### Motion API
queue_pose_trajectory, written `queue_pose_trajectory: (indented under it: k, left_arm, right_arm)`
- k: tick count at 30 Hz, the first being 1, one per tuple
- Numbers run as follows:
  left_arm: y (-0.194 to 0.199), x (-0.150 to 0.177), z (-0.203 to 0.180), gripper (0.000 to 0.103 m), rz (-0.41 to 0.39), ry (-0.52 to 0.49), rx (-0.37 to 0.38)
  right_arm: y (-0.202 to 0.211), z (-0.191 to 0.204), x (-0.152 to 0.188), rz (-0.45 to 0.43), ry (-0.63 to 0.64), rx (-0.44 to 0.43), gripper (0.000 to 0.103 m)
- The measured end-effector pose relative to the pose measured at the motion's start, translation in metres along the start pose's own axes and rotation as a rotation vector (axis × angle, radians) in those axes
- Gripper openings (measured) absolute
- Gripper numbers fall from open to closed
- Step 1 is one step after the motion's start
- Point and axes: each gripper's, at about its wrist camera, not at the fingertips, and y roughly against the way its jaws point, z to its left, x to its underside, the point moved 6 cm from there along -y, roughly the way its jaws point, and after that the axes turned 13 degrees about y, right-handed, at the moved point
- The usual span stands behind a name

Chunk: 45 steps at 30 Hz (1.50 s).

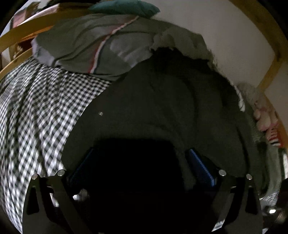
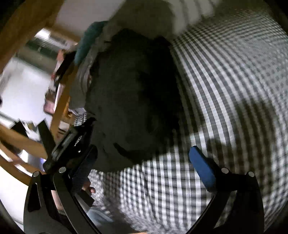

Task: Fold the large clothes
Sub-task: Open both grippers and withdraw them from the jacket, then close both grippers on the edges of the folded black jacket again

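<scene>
A large dark garment [image 1: 162, 100] lies rumpled on a black-and-white checked sheet [image 1: 36, 111]. My left gripper [image 1: 141, 162] is open and low over the garment's near edge. Dark cloth fills the wide gap between its blue pads [image 1: 199, 165]. In the right wrist view the same dark garment [image 2: 129, 93] lies ahead and to the left on the checked sheet [image 2: 225, 90]. My right gripper [image 2: 144, 162] is open just off the garment's near hem, over bare sheet, holding nothing. The left gripper's black body [image 2: 72, 142] shows at the garment's left edge.
A grey striped pillow [image 1: 93, 48] and a teal cushion [image 1: 126, 7] lie beyond the garment. Wooden bed rails [image 1: 270, 59] run along the wall, and soft toys [image 1: 264, 117] sit on the right. A fingertip [image 2: 90, 189] shows beside the right gripper's left finger.
</scene>
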Motion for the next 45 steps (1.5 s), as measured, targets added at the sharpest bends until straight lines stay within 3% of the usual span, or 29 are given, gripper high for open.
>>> queue_pose_trajectory:
  k: [4, 7, 11, 20, 22, 27, 29, 32, 37, 42, 45]
  left_arm:
    - [0.036, 0.019, 0.01, 0.098, -0.02, 0.131, 0.078]
    - [0.052, 0.038, 0.021, 0.098, -0.029, 0.233, 0.134]
    - [0.06, 0.053, 0.036, 0.098, -0.052, 0.313, 0.133]
    - [0.092, 0.07, 0.06, 0.098, -0.098, 0.515, 0.24]
    - [0.092, 0.076, 0.069, 0.098, -0.071, 0.612, 0.276]
    - [0.061, 0.114, 0.092, 0.098, 0.093, 0.893, 0.405]
    - [0.051, 0.124, 0.095, 0.098, 0.097, 0.971, 0.454]
    - [0.047, 0.125, 0.09, 0.098, 0.075, 1.016, 0.518]
    - [0.037, 0.11, 0.056, 0.098, 0.063, 1.014, 0.709]
    - [0.012, 0.098, 0.046, 0.098, 0.028, 1.034, 0.72]
    - [0.01, 0.099, 0.039, 0.098, 0.041, 1.046, 0.701]
  right_arm:
    - [-0.014, -0.017, 0.02, 0.001, -0.182, -0.118, 0.1]
    - [-0.022, -0.015, 0.021, -0.034, -0.247, -0.191, 0.1]
    - [-0.044, -0.007, 0.014, -0.065, -0.285, -0.198, 0.1]
    - [-0.096, 0.017, -0.019, -0.089, -0.322, -0.221, 0.1]
    - [-0.105, 0.015, -0.025, -0.087, -0.357, -0.232, 0.101]
    - [-0.123, 0.019, -0.041, -0.085, -0.424, -0.248, 0.1]
    - [-0.124, 0.021, -0.043, -0.08, -0.436, -0.243, 0.096]
    - [-0.124, 0.022, -0.043, -0.071, -0.441, -0.246, 0.086]
    - [-0.121, 0.02, -0.045, -0.025, -0.448, -0.264, 0.077]
    - [-0.119, 0.01, -0.05, 0.009, -0.474, -0.31, 0.076]
    - [-0.118, 0.005, -0.05, 0.001, -0.483, -0.323, 0.085]
